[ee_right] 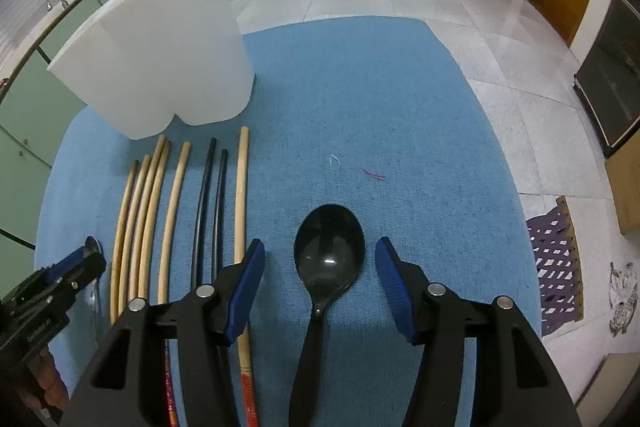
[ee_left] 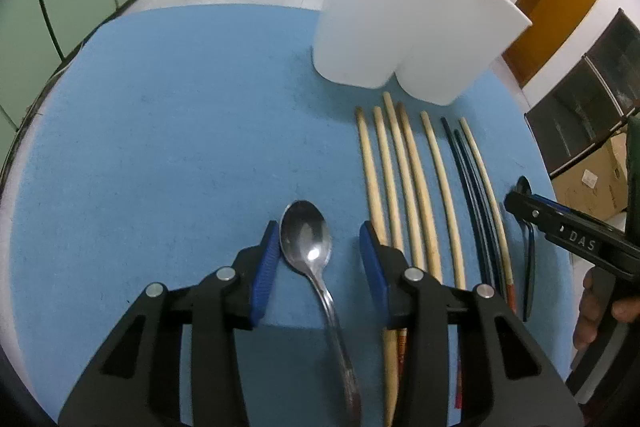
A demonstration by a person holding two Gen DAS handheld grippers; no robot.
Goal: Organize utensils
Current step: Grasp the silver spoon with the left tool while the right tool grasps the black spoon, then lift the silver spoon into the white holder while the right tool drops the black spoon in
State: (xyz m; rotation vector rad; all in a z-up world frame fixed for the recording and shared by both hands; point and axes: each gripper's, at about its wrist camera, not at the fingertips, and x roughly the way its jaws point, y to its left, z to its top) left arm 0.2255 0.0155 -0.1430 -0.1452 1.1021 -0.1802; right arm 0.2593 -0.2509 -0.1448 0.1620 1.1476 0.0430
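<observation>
**Both grippers released over spoons**

The left gripper (ee_left: 319,251) has its jaws spread wide around a steel spoon (ee_left: 306,239) lying on the blue counter (ee_left: 180,127). The right gripper (ee_right: 320,275) likewise straddles a black spoon (ee_right: 329,247), jaws released. Between them lie 8 chopsticks (ee_left: 400,179), near a white holder (ee_left: 404,27).

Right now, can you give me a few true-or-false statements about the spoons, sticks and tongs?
1. The left tongs are open around the metal spoon. True.
2. The right tongs are shut on the black spoon. False: they are open, with the spoon lying between them.
3. The chopsticks stand in the white holder. False: they lie on the blue mat.
4. The holder stands upright on the mat. True.
</observation>
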